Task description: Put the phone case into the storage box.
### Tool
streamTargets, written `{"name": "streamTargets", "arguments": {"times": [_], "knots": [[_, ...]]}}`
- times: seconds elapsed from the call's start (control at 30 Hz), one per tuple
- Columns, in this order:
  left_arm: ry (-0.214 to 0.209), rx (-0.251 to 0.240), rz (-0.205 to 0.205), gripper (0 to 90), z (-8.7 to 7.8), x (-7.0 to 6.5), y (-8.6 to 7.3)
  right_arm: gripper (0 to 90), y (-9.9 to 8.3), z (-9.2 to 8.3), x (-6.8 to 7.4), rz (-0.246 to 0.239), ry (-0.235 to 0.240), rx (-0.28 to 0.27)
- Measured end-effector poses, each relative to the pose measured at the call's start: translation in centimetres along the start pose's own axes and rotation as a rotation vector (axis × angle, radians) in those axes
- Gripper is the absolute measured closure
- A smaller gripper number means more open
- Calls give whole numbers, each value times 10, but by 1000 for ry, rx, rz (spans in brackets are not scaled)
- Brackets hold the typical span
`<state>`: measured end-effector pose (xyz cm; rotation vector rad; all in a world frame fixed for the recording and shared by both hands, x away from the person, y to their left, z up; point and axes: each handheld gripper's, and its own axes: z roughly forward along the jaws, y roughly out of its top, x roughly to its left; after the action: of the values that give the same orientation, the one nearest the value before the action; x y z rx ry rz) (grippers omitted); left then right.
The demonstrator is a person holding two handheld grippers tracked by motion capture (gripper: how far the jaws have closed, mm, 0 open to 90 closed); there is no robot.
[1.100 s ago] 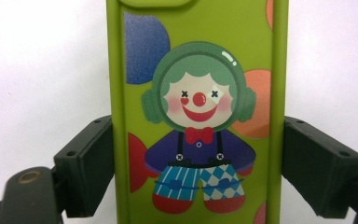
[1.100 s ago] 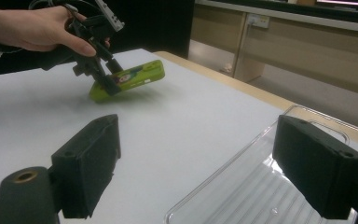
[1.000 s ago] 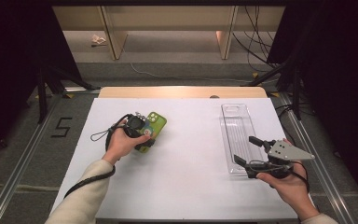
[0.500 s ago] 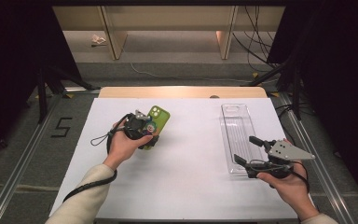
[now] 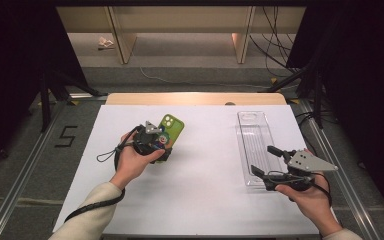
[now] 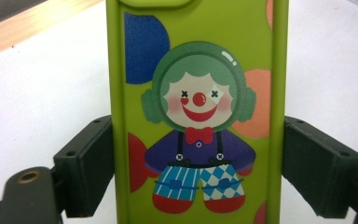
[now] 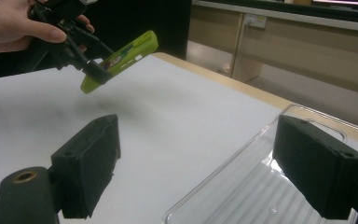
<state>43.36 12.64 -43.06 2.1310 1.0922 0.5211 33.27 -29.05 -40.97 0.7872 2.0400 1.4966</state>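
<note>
Green clown-print phone case [image 6: 198,116] clamped in left tongs [image 6: 198,168]; no legible writing.

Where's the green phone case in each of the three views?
High view: green phone case left of centre, in the left tongs.
Left gripper view: case upright in the middle, clown print facing the camera, a pad against each long edge.
Right gripper view: case upper left, tilted, lifted off the table.
Shared landmark: white table, also behind the case in the left gripper view and under it in the right gripper view.
</note>
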Motion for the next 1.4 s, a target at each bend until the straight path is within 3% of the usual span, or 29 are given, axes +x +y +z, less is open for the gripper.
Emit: {"name": "streamTargets", "arguments": {"times": [0.53, 1.4], "knots": [[-7, -87, 7, 164, -22, -11, -5, 161, 0, 0, 0, 1, -3, -1], [-39, -153, 68, 164, -40, -31, -12, 161, 8, 9, 8, 3, 21, -15]]}}
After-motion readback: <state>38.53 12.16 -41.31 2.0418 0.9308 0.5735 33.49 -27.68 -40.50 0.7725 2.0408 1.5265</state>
